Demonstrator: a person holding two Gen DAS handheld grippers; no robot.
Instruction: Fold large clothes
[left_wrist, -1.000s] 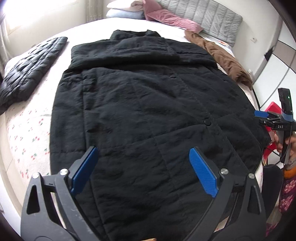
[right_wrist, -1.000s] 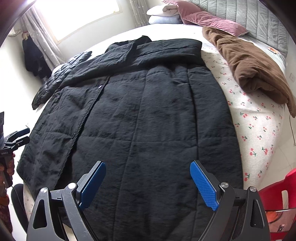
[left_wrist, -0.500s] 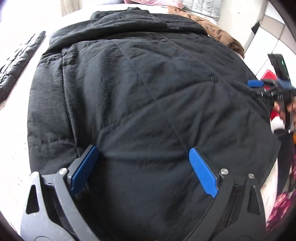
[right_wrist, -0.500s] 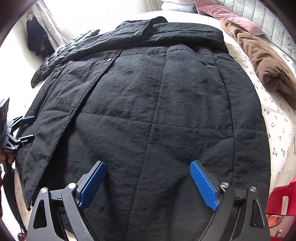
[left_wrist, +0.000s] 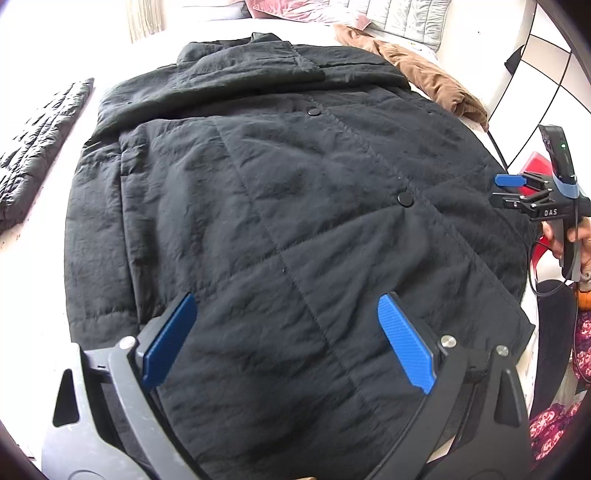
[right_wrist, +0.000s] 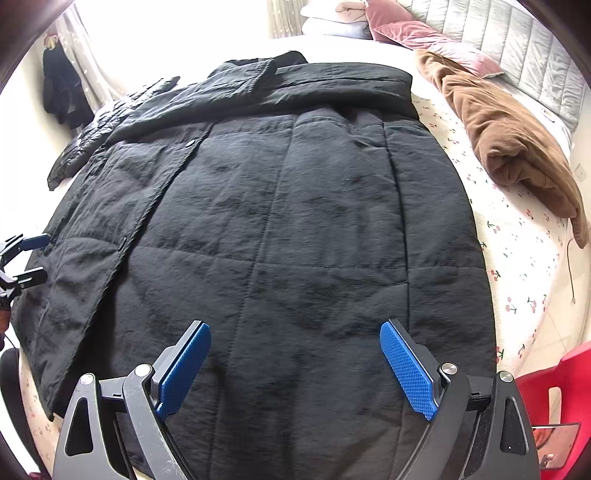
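The large black quilted coat (right_wrist: 277, 229) lies spread flat on the cherry-print bed sheet (right_wrist: 517, 280) (front up). Left gripper (left_wrist: 286, 339) and right gripper (right_wrist: 295, 369) hover above its hem, jaws apart, empty.

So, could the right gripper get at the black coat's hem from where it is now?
Probably yes. The right gripper is open, its jaws wide apart directly over the black coat near its hem, and nothing lies between them. The brown garment sits off to the side, clear of the path.
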